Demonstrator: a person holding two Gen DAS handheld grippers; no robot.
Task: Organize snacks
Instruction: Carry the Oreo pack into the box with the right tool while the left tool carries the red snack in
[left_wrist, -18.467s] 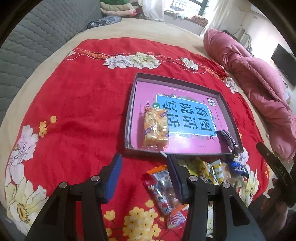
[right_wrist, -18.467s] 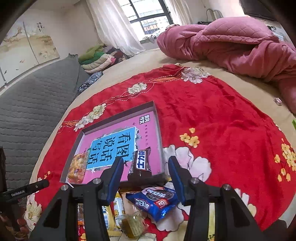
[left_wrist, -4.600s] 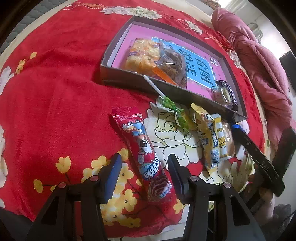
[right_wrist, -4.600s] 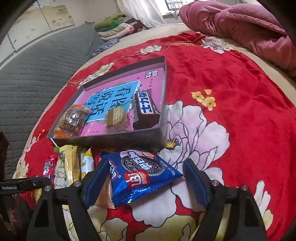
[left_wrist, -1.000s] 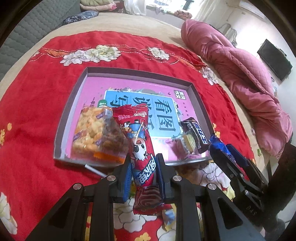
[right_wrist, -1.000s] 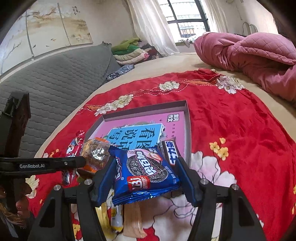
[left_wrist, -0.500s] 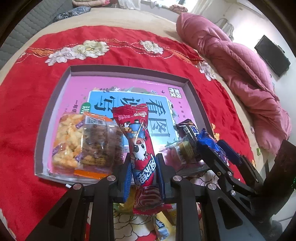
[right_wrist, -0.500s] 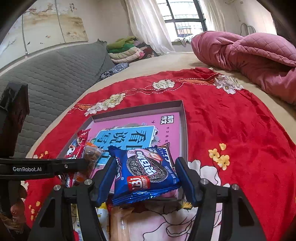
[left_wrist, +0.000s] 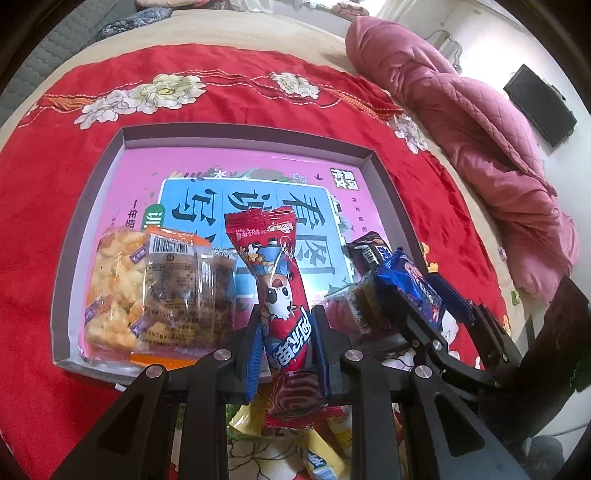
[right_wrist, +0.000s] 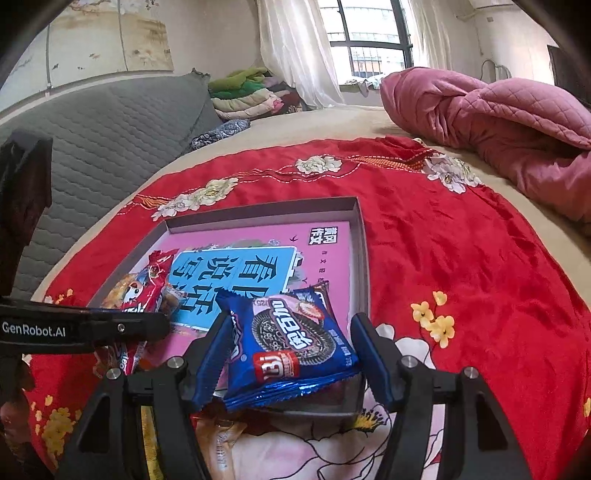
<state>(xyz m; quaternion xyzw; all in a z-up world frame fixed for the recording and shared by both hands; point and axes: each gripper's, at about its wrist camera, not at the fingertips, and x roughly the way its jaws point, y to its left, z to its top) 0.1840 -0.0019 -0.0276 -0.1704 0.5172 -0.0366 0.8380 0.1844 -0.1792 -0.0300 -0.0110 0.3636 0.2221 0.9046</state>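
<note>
Red floral bedding (left_wrist: 66, 177) covers the bed where we work, with a pink quilt (right_wrist: 509, 122) bunched at the far side and a grey padded headboard (right_wrist: 103, 122) along the wall.

We note a shallow box (left_wrist: 243, 134) lying on the bedding, its floor printed pink with a blue panel. At its near left we find a yellow snack bag (left_wrist: 114, 288) and, overlapping it, a clear orange-edged packet (left_wrist: 184, 280). A dark chocolate bar (left_wrist: 369, 251) lies near the right wall, with a small clear-wrapped piece (left_wrist: 351, 306) just beside it.

Our left gripper (left_wrist: 288, 354) has its jaws drawn narrow and pressed on a long red snack stick (left_wrist: 280, 280); the stick rises above the pads and hangs over the near middle of the box. We cannot tell whether its tip touches the box floor.

Our right gripper (right_wrist: 291, 365) stands about half open, with both pads pressed against the sides of a blue cookie pack (right_wrist: 291, 339). The pack sits over the near right corner of the box, above the chocolate bar.

Outside the near wall, on the bedding, we record loose yellow-wrapped snacks (left_wrist: 325, 461), partly hidden by the gripper frames.
</note>
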